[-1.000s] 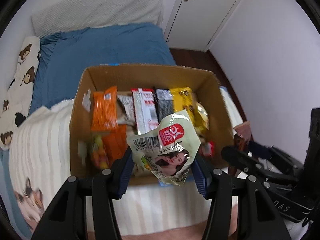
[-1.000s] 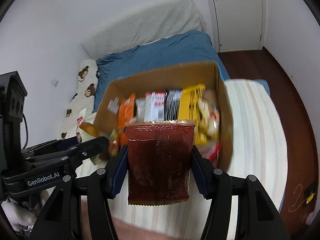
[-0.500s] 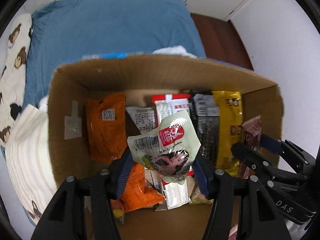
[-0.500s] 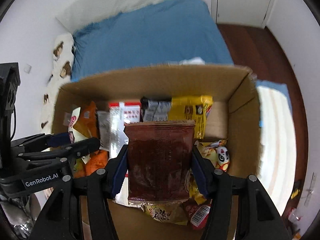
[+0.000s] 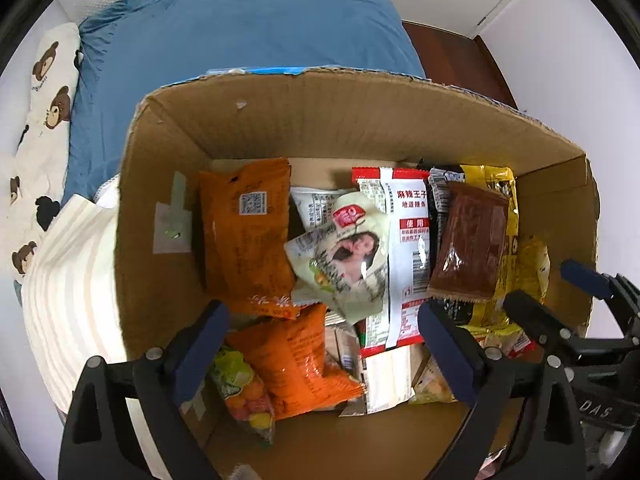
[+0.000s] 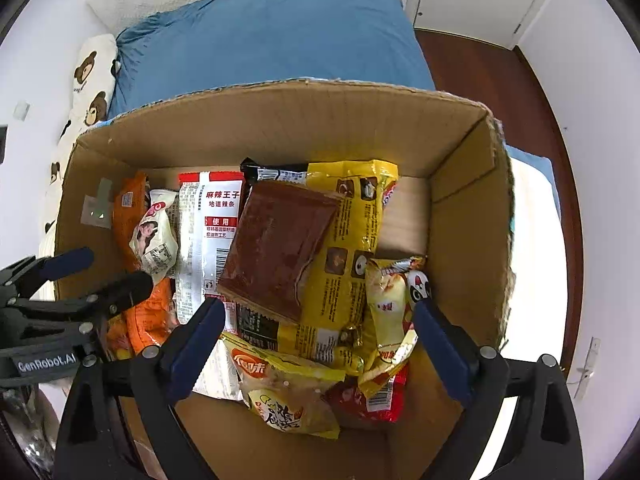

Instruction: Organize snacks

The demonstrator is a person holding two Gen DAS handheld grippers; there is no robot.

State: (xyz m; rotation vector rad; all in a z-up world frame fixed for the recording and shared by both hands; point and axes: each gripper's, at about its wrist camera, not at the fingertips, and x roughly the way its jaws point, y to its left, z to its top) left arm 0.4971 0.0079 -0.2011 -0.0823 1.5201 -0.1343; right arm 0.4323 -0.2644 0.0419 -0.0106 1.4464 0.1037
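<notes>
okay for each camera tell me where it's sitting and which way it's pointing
Left wrist: sits on the left gripper, looking down into the cardboard box; its own jaws are opening, nothing between them.
Right wrist: sits on the right gripper, looking down likewise, jaws opening.
Shared: the box, the brown packet, each other's gripper.

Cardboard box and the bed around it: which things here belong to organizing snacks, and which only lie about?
Belong to the job:
- brown cardboard box
- dark red-brown flat packet
- pale green pouch with a printed portrait
- orange foil packet
- yellow foil packet

Only lying about:
- blue bedsheet
- white bear-print pillow
- cream striped blanket
</notes>
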